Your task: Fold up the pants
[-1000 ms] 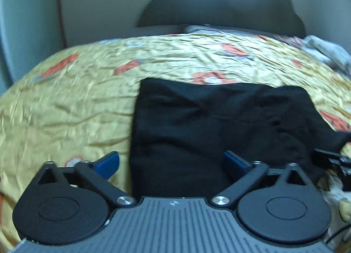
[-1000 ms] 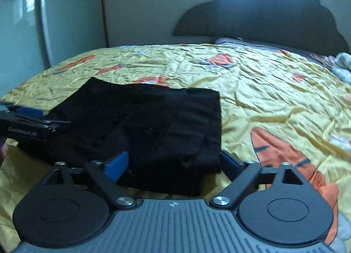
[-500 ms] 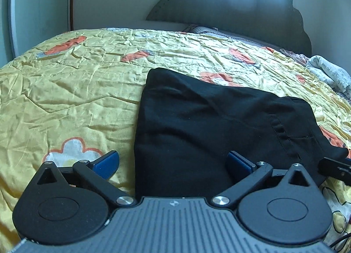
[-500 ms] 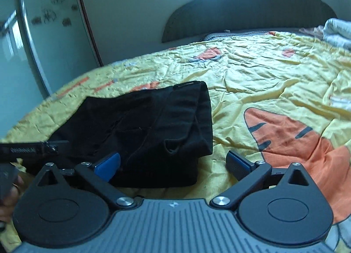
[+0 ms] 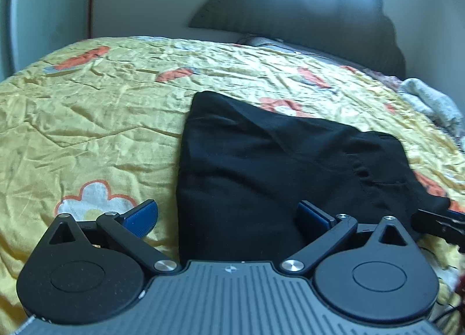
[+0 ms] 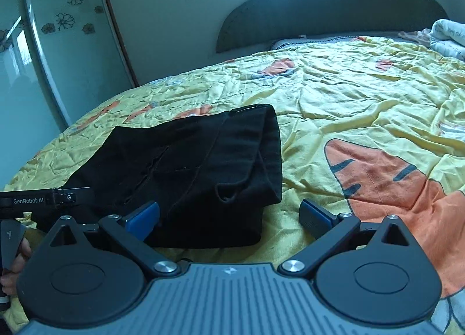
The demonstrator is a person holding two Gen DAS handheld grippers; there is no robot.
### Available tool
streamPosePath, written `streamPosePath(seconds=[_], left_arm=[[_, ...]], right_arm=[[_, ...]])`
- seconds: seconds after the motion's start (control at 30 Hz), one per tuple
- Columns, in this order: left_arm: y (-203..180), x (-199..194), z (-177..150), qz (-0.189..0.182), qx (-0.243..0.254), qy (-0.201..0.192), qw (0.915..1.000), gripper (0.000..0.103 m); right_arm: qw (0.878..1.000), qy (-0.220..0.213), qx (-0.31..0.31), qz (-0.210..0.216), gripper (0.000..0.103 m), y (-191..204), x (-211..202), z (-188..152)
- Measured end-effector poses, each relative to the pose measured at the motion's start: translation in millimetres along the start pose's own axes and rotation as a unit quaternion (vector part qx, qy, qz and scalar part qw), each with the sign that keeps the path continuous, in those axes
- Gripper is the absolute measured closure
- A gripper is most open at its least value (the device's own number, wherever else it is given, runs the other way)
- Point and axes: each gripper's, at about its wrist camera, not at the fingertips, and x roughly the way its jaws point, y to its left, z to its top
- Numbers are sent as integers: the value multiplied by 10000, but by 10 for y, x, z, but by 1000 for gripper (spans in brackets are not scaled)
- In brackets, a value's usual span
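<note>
**Black pants lie folded on the yellow bed, both tongs spread wide**

In the left wrist view the left tongs [image 5: 228, 217] stand wide apart and hold nothing; one blue pad [image 5: 142, 215] sits over the yellow bedspread [image 5: 87, 131] at lower left, the other over the dark cloth. The black pants [image 5: 276, 172] fill the centre of that frame as a folded, roughly rectangular bundle lying flat on the bed. At the right edge a black part of the other tool pokes in beside the cloth.

In the right wrist view the right tongs [image 6: 229, 217] are likewise wide and empty. The pants [image 6: 189, 172] lie in the centre left of the frame, their layered edges stacked at the right side of the bundle. To the right of them the bedspread [image 6: 363, 96] shows an orange carrot print. The left tool [image 6: 43, 199] enters at the left edge, with fingers of a hand [image 6: 17, 259] gripping its handle at lower left. A dark headboard [image 6: 334, 0] stands at the top, and a pale bundle of bedding [image 6: 447, 35] sits at the upper right.
</note>
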Motion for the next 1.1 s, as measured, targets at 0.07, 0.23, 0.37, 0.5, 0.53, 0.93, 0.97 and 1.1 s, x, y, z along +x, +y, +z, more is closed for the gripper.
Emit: streamPosePath(seconds=[0.07, 0.23, 0.37, 0.5, 0.53, 0.93, 0.97, 1.1], left_arm=[[59, -24, 65, -215, 52, 71, 9997, 1], [304, 9, 335, -825, -51, 161, 9964, 1], [554, 240, 499, -1474, -387, 895, 9843, 3], [760, 395, 555, -2067, -843, 1266, 9665, 3], [784, 427, 575, -2256, -908, 1350, 9605, 3], [709, 768, 567, -3093, -1681, 1480, 9242, 22], [696, 772, 568, -2994, -1676, 1468, 9278, 36], [693, 782, 565, -2586, -1542, 1474, 9422, 72]], right_arm=[[9999, 9, 64, 128, 0, -20, -23, 54], [9982, -182, -102, 568, 0, -79, -52, 305], [9947, 456, 7, 923, 0, -225, 180, 548], [9855, 1034, 609, 1200, 0, -464, 411, 609], [9827, 1081, 692, 1332, 0, -505, 439, 609], [9406, 1458, 1110, 2860, 4, -520, 996, 768], [9430, 1447, 1085, 2794, 13, -498, 1026, 779], [9562, 1463, 1109, 2279, 67, -527, 1009, 748]])
